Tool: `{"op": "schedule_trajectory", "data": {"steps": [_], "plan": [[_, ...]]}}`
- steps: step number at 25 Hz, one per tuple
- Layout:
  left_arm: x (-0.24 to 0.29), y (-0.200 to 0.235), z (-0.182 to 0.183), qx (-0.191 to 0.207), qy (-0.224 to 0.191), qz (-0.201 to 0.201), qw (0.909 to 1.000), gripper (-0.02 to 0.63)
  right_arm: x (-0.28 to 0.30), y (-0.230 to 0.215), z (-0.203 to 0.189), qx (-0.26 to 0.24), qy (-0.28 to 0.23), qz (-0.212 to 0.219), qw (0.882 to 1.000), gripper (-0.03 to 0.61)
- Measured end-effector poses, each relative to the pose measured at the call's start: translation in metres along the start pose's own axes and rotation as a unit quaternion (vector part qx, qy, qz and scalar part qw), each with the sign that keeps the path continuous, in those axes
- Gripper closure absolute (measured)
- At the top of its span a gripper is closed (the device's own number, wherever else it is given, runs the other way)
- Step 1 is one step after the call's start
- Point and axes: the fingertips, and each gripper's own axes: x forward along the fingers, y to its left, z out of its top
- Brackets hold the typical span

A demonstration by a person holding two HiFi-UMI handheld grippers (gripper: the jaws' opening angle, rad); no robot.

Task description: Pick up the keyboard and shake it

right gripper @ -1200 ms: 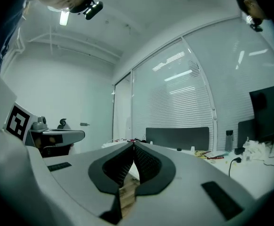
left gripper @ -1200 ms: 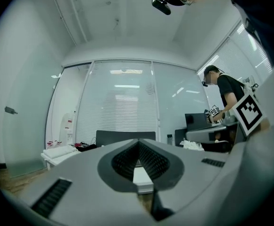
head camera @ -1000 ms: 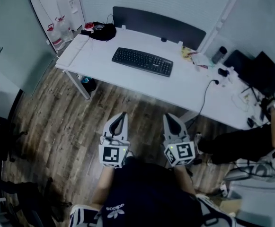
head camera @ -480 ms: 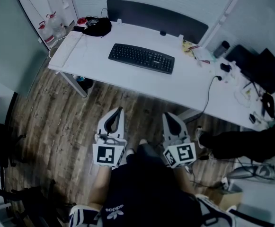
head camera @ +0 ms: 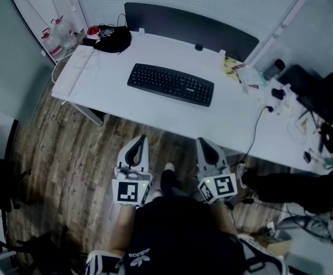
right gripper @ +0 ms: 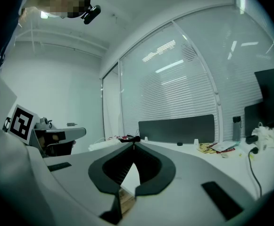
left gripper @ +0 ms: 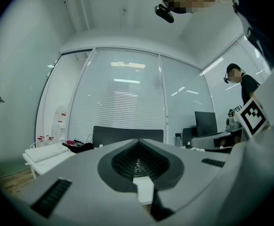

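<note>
A black keyboard (head camera: 171,84) lies flat in the middle of the white desk (head camera: 126,107) in the head view. Both grippers hang over the wooden floor in front of the desk, well short of the keyboard. My left gripper (head camera: 140,137) is shut with nothing in it. My right gripper (head camera: 205,141) is shut and empty too. Through the left gripper's closed jaws (left gripper: 138,141) a sliver of the keyboard's keys (left gripper: 137,164) shows far ahead. The right gripper (right gripper: 134,144) points at the desk's top with its jaws together.
A dark screen panel (head camera: 189,27) runs along the desk's back edge. A black bundle with cables (head camera: 112,39) lies at the back left, papers (head camera: 241,73) and a bottle (head camera: 274,69) at the back right. A cable (head camera: 257,125) trails over the right side. A second person (head camera: 304,185) sits at the right.
The view has moved closer to the desk: the keyboard and desk have shifted down and left in the head view. Both grippers have stayed shut at the same spot in front of the body.
</note>
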Motion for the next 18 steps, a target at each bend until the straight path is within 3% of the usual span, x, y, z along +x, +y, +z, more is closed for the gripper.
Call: {"op": "schedule_trajectory", "data": {"steps": [9, 18], "plan": [[0.093, 0.021, 0.008, -0.002, -0.005, 0.006, 1.0, 0.611, 0.081, -0.059, 0.02, -0.011, -0.002, 0.009, 1.0, 0.574], [0.129, 0.023, 0.0, -0.004, 0.008, 0.004, 1.0, 0.611, 0.097, -0.097, 0.014, 0.019, 0.01, -0.015, 1.0, 0.574]]}}
